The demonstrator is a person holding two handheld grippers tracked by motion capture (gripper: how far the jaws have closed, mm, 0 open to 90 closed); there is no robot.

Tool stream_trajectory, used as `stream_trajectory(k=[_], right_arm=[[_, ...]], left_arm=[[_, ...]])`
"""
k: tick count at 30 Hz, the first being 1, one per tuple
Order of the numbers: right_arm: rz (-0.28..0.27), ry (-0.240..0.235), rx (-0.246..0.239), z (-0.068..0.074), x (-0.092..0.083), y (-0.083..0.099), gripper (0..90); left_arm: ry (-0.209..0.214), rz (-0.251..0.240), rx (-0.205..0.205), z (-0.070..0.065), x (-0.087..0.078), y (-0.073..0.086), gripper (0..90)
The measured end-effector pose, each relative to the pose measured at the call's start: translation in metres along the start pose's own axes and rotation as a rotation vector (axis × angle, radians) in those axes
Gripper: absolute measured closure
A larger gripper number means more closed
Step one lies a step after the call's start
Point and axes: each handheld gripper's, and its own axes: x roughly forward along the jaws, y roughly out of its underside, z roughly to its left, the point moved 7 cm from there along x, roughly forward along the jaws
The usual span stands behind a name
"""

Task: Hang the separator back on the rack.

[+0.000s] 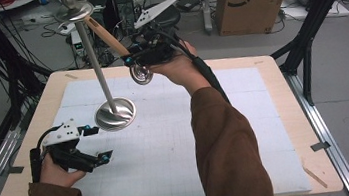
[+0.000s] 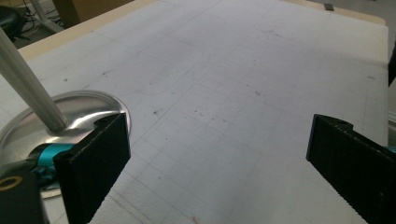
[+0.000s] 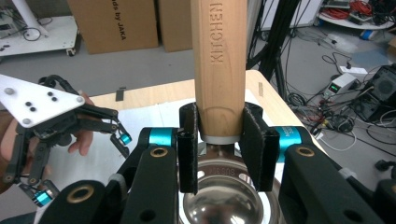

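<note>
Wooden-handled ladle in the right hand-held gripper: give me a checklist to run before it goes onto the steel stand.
1. Grip on the ladle: the right hand-held gripper has both pads clamped on the wooden handle just above the bowl: ok.
2. Ladle clear of the table: held up in the air: ok.
3. Stand upright, base flat on the mat: ok.
4. Left hand-held gripper steadying the stand: jaws open beside the base, gripping nothing: not ok.
5. Hanging hole at the handle's end: cannot tell.
6. Handle tip near the stand's top disc: ok.
</note>
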Motion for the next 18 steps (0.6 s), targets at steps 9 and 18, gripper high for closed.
stream_trajectory(k=[9,18], right_arm=[[-0.006,0.007,0.023,-0.009,0.008,0.003,69.3],[-0.029,-0.017,0.048,-0.014,0.022,0.005,69.2]], left_arm=[[0.003,0.002,-0.002,-0.001,0.000,0.001,6.9],[0.005,0.000,-0.005,0.000,0.000,0.001,6.9]])
